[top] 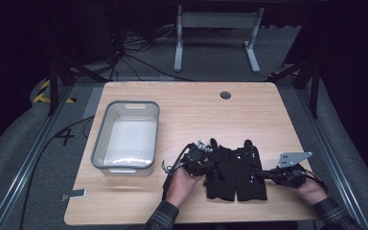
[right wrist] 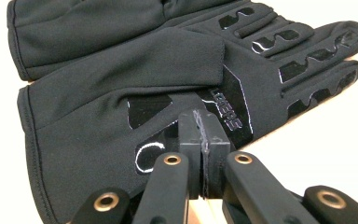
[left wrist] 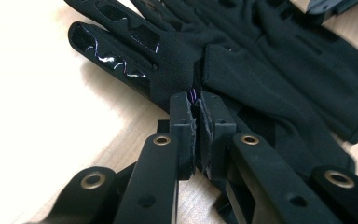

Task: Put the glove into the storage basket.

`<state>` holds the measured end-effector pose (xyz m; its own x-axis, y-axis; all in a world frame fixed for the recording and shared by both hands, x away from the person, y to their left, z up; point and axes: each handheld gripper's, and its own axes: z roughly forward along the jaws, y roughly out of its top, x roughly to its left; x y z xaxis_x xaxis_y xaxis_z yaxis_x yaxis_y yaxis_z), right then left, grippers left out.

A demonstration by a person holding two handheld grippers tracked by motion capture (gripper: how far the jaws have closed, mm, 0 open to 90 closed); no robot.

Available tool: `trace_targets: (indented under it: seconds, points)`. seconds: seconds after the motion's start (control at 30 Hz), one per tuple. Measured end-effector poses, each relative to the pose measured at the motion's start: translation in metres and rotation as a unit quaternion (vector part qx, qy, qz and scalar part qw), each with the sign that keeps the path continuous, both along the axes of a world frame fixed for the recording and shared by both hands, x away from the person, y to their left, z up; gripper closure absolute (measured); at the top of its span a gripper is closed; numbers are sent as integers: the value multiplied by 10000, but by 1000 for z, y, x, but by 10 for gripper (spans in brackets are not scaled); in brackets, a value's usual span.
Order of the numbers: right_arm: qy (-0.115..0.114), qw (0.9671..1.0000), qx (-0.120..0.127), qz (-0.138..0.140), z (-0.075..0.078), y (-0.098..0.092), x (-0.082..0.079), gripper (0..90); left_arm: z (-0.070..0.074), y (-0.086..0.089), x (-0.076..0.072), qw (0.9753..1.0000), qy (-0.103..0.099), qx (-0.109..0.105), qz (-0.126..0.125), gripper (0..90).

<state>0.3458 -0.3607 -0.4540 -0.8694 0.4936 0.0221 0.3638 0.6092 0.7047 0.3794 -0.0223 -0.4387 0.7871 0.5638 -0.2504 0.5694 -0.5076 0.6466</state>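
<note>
Two black gloves lie flat side by side near the table's front edge, fingers pointing away: the left glove (top: 223, 178) and the right glove (top: 250, 178). My left gripper (top: 210, 166) comes in from the left, its jaws shut on a bunched fold by the left glove's (left wrist: 261, 84) thumb, seen at the left gripper's (left wrist: 195, 99) tips. My right gripper (top: 264, 174) comes in from the right. In the right gripper view, the right gripper (right wrist: 200, 116) is fully shut, tips resting on the right glove's (right wrist: 88, 126) palm edge; no fabric shows between the pads.
A grey-rimmed white bin (top: 96, 143) stands empty at the table's left. The wooden table (top: 196, 110) has a round cable hole (top: 225, 95) at the back. A small grey tag (top: 76, 194) lies near the front left corner. Cables run across the floor behind.
</note>
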Motion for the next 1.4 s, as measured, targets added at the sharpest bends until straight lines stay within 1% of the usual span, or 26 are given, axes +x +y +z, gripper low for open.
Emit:
trace_targets:
  seconds: [0.07,0.13,0.27,0.33,0.37,0.4,0.47,0.53,0.6,0.7,0.83,0.87,1.03,1.07,1.13,1.17,1.23,1.37,1.4]
  points:
    - [-15,10000,-21,13,0,2,0,900,3,2,1,10000,15,-76,1,846]
    - [-16,10000,-28,15,0,5,0,900,6,4,1,9998,47,-196,8,845]
    - [-34,10000,-38,50,0,11,3,900,15,7,3,9993,-12,-360,72,845]
    - [-44,10000,-52,54,0,14,5,900,17,8,4,9992,-30,-378,87,845]
    - [-46,10000,-31,81,0,17,7,900,20,9,5,9988,-73,-470,111,845]
    - [-36,10000,-16,90,0,18,8,900,22,9,6,9986,-51,-514,121,845]
    - [-63,9999,-63,98,0,21,10,900,26,9,8,9986,-110,-495,132,844]
    - [-63,9999,-50,92,0,22,10,900,27,9,9,9986,-132,-489,130,844]
    - [-89,9999,-60,109,0,25,11,900,29,6,10,9990,-171,-383,183,844]
    - [-99,9999,-73,116,0,27,13,900,28,4,11,9992,-142,-343,177,842]
    - [-101,9998,-65,127,0,28,15,900,28,0,13,9990,-102,-390,204,840]
    - [-105,9999,-55,117,-1,29,16,900,29,-2,14,9990,-79,-408,167,840]
    - [-134,9998,-68,123,-1,30,17,900,34,-14,16,9988,-154,-453,55,838]
    - [-134,9998,-68,123,-1,30,17,900,34,-14,16,9988,-154,-453,55,836]
    - [-113,9998,-49,139,-1,31,18,900,35,-24,18,9988,-177,-455,-48,836]
    - [-113,9998,-49,139,-1,31,18,900,35,-24,18,9988,-177,-455,-48,835]
    - [-114,9998,-16,144,-1,32,19,900,34,-34,18,9987,-148,-475,-113,834]
    - [-93,9998,9,157,-2,33,20,900,32,-45,19,9986,-130,-456,-219,831]
    - [-93,9998,9,157,-2,33,20,900,32,-45,19,9986,-130,-456,-219,829]
